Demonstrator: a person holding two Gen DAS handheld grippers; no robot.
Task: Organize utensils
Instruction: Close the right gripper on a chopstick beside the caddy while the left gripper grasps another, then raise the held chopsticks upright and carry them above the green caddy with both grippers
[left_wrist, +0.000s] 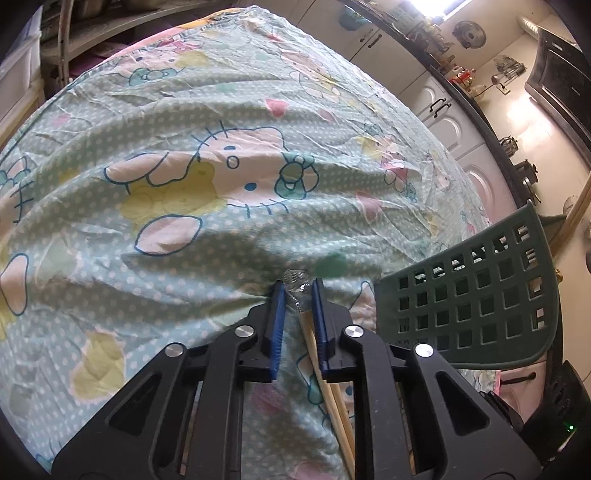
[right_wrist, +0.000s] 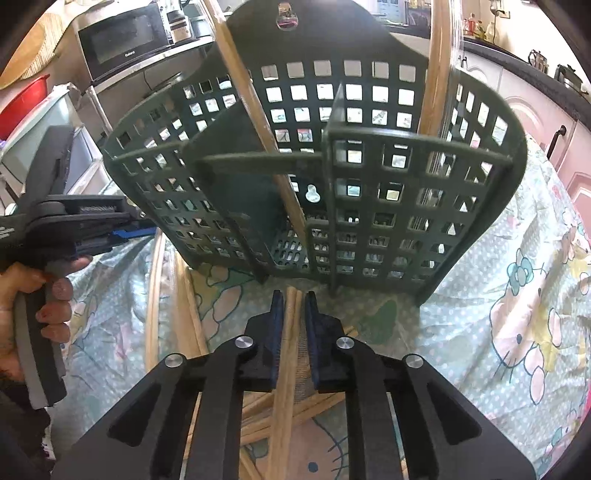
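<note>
The right gripper (right_wrist: 294, 301) has its jaws drawn narrow on a pair of bare wooden chopsticks (right_wrist: 289, 354), just in front of the dark green caddy (right_wrist: 369, 177), which serves as the landmark here. The left gripper (left_wrist: 298, 291) is likewise clamped narrow, on the crinkled clear wrapper at the tip of a wrapped pair (left_wrist: 325, 373), just left of the caddy's front corner. Both pairs look gripped but not yet lifted clear of the patterned cloth (left_wrist: 184, 229) that covers the surface. The sorting seems partly done: one long stick (right_wrist: 258, 118) already leans in the caddy's middle compartment and another (right_wrist: 436, 81) stands in its right one, while a loose heap of chopsticks (right_wrist: 280, 410) remains on the cloth before the caddy. Only the right wrist view shows the caddy's compartments, the heap, and the person's hand (right_wrist: 33, 306) around the left tool's handle; only the left wrist view shows the wrapper tip between its blue pads (left_wrist: 277, 314).
</note>
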